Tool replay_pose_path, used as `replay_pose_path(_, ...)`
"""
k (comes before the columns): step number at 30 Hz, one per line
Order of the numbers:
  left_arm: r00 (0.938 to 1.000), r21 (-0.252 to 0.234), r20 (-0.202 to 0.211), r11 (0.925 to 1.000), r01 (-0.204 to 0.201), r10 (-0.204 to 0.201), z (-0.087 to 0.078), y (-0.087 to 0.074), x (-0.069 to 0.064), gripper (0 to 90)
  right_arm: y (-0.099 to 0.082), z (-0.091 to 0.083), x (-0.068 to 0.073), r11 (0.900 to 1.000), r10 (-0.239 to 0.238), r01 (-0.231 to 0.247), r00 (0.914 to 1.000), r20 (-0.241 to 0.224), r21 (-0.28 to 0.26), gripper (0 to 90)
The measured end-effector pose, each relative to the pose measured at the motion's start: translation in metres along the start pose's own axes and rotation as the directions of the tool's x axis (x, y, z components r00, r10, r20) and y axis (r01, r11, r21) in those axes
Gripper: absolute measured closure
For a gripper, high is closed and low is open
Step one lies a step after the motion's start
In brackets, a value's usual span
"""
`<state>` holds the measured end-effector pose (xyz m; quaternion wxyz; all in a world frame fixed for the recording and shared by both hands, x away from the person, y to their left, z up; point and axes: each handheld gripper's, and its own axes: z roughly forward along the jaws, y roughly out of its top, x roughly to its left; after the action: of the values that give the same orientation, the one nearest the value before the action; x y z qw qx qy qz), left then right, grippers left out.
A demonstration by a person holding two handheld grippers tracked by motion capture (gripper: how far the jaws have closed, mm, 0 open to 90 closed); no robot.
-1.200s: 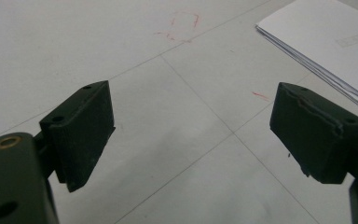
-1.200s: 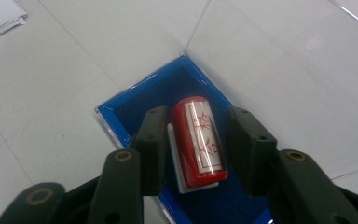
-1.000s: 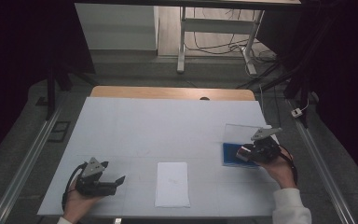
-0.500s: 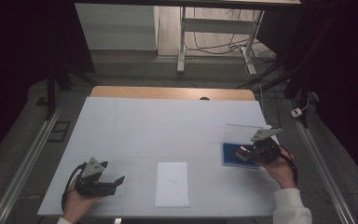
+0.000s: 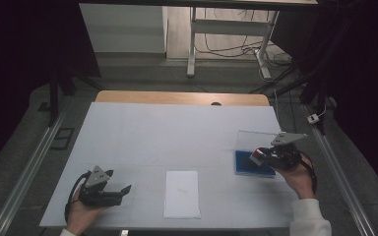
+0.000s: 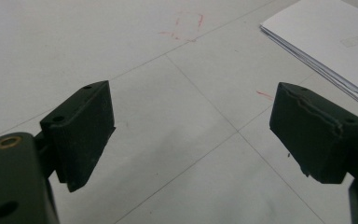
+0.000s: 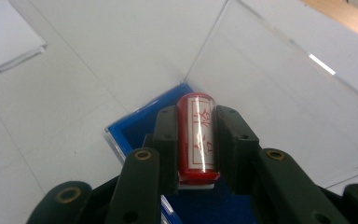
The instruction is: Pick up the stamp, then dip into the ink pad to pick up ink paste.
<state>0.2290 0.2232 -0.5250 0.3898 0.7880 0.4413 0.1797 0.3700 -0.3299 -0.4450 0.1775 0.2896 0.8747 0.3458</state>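
Both right gripper (image 7: 196,140) fingers (image 7: 165,135) clamp red stamp (image 7: 196,135); left gripper (image 5: 109,191) fingers wide.

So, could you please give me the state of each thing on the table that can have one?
Left tongs: open, nothing between them, low over the table.
Right tongs: shut on the red stamp, over the blue ink pad.
Red stamp: clamped between the jaws.
Blue ink pad: uncovered.
Clear lid: swung up behind the pad.
Stack of paper: lying flat, untouched.
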Motion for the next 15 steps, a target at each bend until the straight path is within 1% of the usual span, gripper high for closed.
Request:
replay_pose_path(1,1.0000,-0.001,0.000,1.0000,0.000,0.000,0.000,0.000,0.000,13.8,0.000,0.000,0.000,1.0000,0.000,0.000,1.0000,0.000,0.000,69.8)
replay_pose_path(4,1.0000,-0.001,0.001,1.0000,0.001,-0.001,0.000,0.000,0.000,13.8,0.001,-0.002,0.000,0.9996,0.023,-0.023,0.9997,-0.006,-0.016,69.8)
replay_pose_path(6,1.0000,-0.001,0.000,1.0000,0.002,-0.002,0.000,0.000,0.000,13.8,0.002,-0.004,0.000,0.9995,0.025,-0.025,0.9997,-0.002,-0.019,69.8)
replay_pose_path(9,1.0000,-0.003,-0.001,1.0000,0.004,-0.004,-0.001,0.000,0.000,13.9,0.004,-0.006,0.001,0.9994,0.024,-0.024,0.9997,0.008,-0.025,69.8)
replay_pose_path(13,1.0000,-0.004,-0.002,1.0000,0.003,-0.003,-0.001,0.000,0.000,13.9,0.009,-0.009,0.004,0.9993,0.007,-0.007,0.9998,0.020,-0.037,69.8)
replay_pose_path(14,1.0000,-0.005,-0.003,1.0000,0.004,-0.004,-0.001,0.000,0.000,13.9,0.009,-0.009,0.004,0.9993,0.007,-0.007,0.9998,0.020,-0.037,69.8)
replay_pose_path(15,1.0000,-0.004,-0.003,1.0000,0.003,-0.003,-0.001,0.000,0.000,13.8,0.010,-0.010,0.005,0.9995,-0.003,0.004,0.9996,0.028,-0.031,69.8)
